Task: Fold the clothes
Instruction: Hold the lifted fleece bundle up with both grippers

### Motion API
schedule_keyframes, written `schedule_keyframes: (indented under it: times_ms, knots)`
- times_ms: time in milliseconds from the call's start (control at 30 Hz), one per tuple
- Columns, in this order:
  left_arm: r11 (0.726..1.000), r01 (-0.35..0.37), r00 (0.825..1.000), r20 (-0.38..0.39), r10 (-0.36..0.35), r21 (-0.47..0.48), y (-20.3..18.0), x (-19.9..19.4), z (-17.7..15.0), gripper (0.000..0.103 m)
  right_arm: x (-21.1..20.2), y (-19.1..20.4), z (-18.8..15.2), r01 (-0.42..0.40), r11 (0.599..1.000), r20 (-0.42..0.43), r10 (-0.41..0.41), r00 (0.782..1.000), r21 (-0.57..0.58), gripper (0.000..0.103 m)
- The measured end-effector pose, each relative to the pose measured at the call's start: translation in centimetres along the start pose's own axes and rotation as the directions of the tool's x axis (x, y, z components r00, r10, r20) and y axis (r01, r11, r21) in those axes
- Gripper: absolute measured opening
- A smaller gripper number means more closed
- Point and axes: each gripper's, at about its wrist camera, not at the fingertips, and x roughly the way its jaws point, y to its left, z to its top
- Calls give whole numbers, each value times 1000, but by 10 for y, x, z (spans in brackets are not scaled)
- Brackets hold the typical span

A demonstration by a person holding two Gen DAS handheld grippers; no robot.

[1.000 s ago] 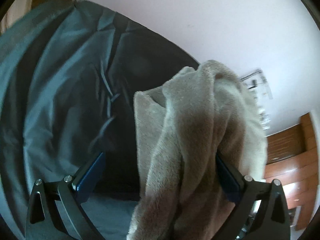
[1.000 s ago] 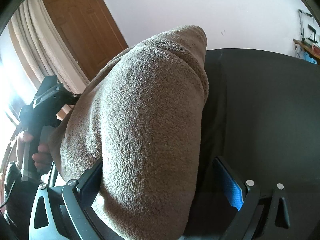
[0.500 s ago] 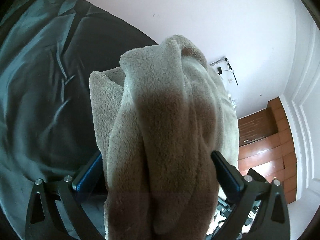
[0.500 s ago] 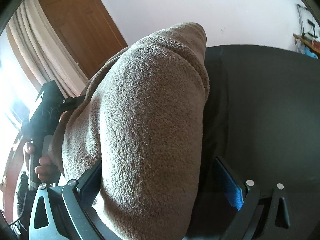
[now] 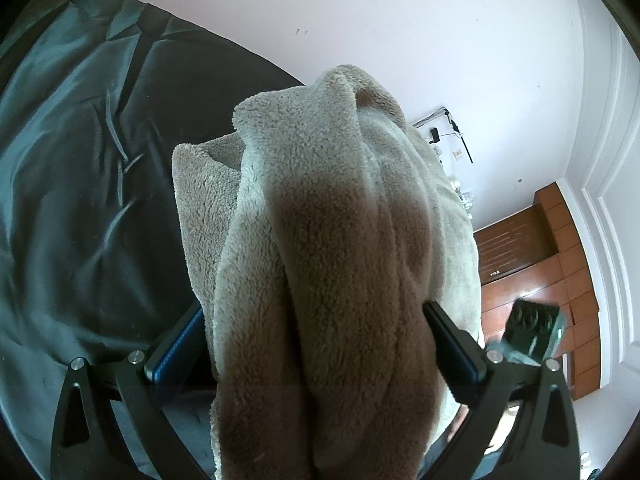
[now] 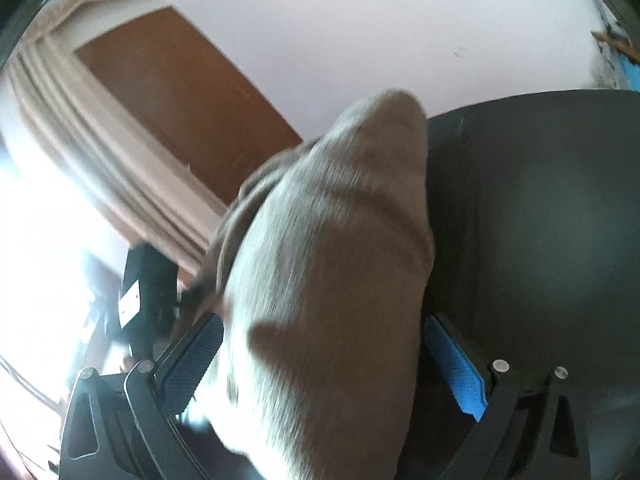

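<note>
While fleece garment (image 5: 320, 264) hangs bunched in air above dark bedsheet (image 5: 80, 184), you keep both grips firm. Left gripper (image 5: 316, 344) clamps thick folds between its pads; right gripper (image 6: 320, 360) pinches other part of same fleece. Right view blurred, so slow down. Spread grippers apart to stretch edge straight, then lower flat on sheet, away from wall (image 5: 360, 20).

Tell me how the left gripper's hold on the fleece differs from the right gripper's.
The left gripper has several bunched fleece garment folds filling the gap between its fingers; the right gripper holds one smooth rounded mass. The left wrist view is sharp; the right wrist view is motion-blurred. Both grippers pinch the same garment above the dark bedsheet.
</note>
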Motion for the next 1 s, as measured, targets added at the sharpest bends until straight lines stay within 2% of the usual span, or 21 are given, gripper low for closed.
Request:
schedule_keyframes:
  times_ms: [33, 67, 167, 300, 367, 433, 600, 700, 900, 1000]
  knots:
    - [1000, 0, 1000, 0, 0, 0, 0, -1, 0, 102, 18, -12, 21, -2, 1000, 1, 2, 1000, 14, 102]
    - [1000, 0, 1000, 0, 0, 1, 1, -1, 1, 102, 61, 2, 41, -1, 999, -8, 1, 1000, 36, 102]
    - [1000, 0, 1000, 0, 0, 6, 0, 1, 2, 102, 115, 6, 63, -38, 997, -47, 41, 998, 70, 102]
    - [1000, -1, 1000, 2, 1, 16, 2, -11, -6, 102, 149, 0, 72, -87, 991, -78, 95, 992, 98, 102]
    - [1000, -1, 1000, 3, 1, 18, 2, -11, -5, 102, 156, -4, 73, -100, 990, -84, 109, 991, 102, 102]
    - [1000, -1, 1000, 4, 1, 21, 1, -10, -4, 102, 137, -4, 69, -116, 987, -92, 127, 988, 107, 102]
    - [1000, -3, 1000, 8, 3, 23, 5, -15, 0, 102, 149, -10, 76, -133, 988, -118, 142, 983, 82, 101]
    - [1000, -4, 1000, 9, 4, 26, 2, -16, -6, 102, 155, -13, 80, -125, 990, -115, 132, 985, 64, 96]
    - [999, -25, 999, 28, 24, 33, -2, -14, -9, 102, 162, -15, 89, -63, 998, -92, 62, 994, -7, 82]
    - [995, -76, 996, 42, 74, 57, -12, -14, -12, 102, 163, -14, 92, -36, 998, -71, 32, 997, -44, 74]
